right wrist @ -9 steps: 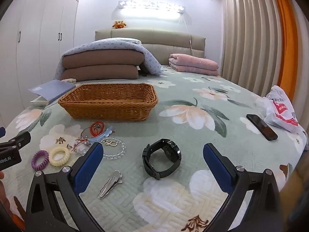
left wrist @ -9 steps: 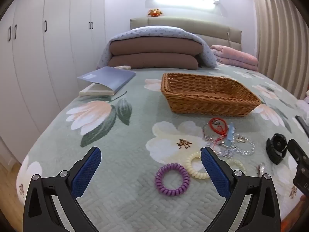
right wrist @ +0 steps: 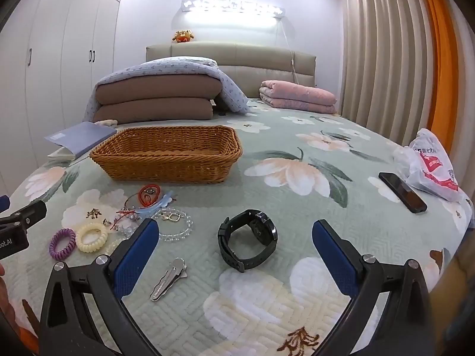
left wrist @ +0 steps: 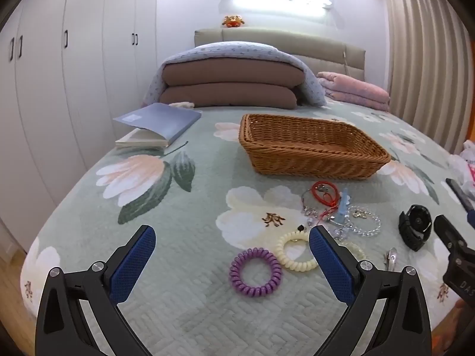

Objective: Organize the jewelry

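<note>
Both grippers hang wide open and empty above the bed: the left gripper (left wrist: 232,244) frames the coil ties, the right gripper (right wrist: 235,238) frames the watch. Going down in size, the floral bedspread (left wrist: 178,311) carries everything; the wicker basket (right wrist: 166,155) sits farther up the bed, apparently empty, and is the likely home for the jewelry. Nearer lies the black watch (right wrist: 248,241), resting on its side, its band loop running from near-left to far-right, almost centred ahead of the right jaws; that hand is clearly nearer it. The purple hair tie (left wrist: 255,271) lies flat just ahead of the left gripper, touching the cream hair tie (left wrist: 295,250) to its right. Beyond them sits a tangle of red cord bracelet (left wrist: 325,192) and clear bead bracelet (left wrist: 363,221). The silver hair clip (right wrist: 168,279) shows fully only in the right view, long axis pointing away and rightward; the left view barely catches it. The phone (right wrist: 402,191) and plastic bag (right wrist: 430,163) show properly only on the right.
</note>
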The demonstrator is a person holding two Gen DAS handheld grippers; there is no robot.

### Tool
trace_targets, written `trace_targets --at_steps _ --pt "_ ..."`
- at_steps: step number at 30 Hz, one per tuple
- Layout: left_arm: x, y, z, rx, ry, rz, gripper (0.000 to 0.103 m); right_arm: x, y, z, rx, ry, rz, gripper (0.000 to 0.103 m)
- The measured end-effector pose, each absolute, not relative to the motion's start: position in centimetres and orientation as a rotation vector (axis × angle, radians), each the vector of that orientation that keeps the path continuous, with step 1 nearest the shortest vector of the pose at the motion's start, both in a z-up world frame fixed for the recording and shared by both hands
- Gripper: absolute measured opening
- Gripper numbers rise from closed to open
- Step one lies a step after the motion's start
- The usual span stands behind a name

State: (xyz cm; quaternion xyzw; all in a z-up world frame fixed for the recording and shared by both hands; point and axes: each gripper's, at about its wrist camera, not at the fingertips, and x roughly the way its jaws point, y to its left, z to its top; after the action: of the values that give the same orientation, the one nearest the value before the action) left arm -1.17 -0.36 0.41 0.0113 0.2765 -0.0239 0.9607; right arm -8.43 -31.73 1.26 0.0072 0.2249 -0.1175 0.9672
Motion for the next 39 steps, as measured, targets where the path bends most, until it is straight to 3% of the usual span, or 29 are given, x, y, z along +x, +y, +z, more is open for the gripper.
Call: trace_targets --at_steps 39 --pt "-0.6 0.3 -0.1 -0.017 0.608 -0.088 0.103 -7.1 -26.5 0.9 -0.060 0.483 -0.312 0.103"
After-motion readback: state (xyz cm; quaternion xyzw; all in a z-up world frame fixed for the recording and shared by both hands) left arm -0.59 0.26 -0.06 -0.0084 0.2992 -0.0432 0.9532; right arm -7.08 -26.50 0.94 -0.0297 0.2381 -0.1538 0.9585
